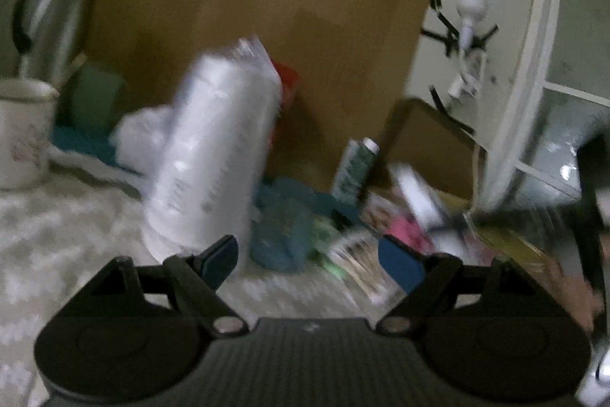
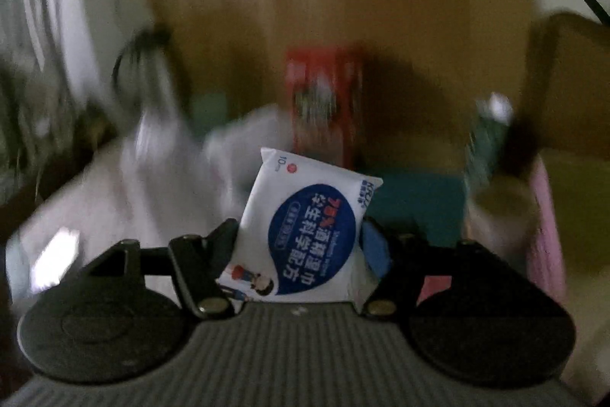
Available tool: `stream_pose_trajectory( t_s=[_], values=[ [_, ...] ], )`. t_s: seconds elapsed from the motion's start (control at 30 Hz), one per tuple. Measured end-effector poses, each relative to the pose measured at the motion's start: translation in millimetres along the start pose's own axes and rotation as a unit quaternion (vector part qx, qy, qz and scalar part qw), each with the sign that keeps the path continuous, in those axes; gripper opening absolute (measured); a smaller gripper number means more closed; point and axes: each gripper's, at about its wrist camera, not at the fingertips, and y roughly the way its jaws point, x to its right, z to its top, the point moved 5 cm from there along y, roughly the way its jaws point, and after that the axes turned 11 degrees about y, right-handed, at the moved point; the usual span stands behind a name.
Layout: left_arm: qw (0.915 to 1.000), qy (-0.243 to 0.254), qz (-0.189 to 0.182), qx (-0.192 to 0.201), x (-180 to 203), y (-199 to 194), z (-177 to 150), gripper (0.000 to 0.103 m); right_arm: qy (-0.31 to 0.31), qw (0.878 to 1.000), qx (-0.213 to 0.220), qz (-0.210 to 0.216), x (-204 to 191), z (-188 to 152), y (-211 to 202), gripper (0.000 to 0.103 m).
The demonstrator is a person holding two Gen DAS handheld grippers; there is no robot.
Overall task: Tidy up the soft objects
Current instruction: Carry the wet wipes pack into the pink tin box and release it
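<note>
The right gripper (image 2: 299, 246) is clamped on a white and blue wipes packet (image 2: 305, 231), which stands tilted between its blue pads (image 2: 375, 248) and reaches back to the gripper body. Behind the packet a red box (image 2: 324, 102) stands against brown cardboard (image 2: 400, 6), all blurred. The left gripper (image 1: 310, 262) has its jaws spread apart with nothing between them, above a pale patterned cloth (image 1: 57, 235). Ahead of it a wrapped stack of white cups (image 1: 213, 155) leans just beside a blue bag (image 1: 282, 235). A white mug (image 1: 23, 132) and a steel kettle (image 1: 49, 25) sit at the left.
</note>
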Motion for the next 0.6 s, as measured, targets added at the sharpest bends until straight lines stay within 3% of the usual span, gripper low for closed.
stream_pose_trajectory(
  t_s=[0.17, 0.33, 0.47, 0.6],
  values=[
    [0.9935, -0.025, -0.098, -0.052, 40.8, 7.9, -7.5, 0.084, -0.023, 0.999, -0.038, -0.004, -0.9, -76.4, -27.3, 0.071],
    [0.9838, -0.001, -0.094, -0.152, 78.6, 31.1, -21.6, 0.081, -0.033, 0.997, -0.044, -0.05, 4.2, -111.9, -15.7, 0.075],
    [0.9765, -0.025, -0.105, -0.187, 88.2, 33.9, -30.2, 0.077, -0.055, 0.997, -0.013, -0.052, 3.1, -118.6, -27.7, 0.093],
    [0.9676, -0.021, -0.123, -0.22, 106.1, 43.3, -40.5, 0.063, -0.083, 0.996, -0.007, -0.044, 16.0, -132.9, -33.3, 0.093]
  ],
)
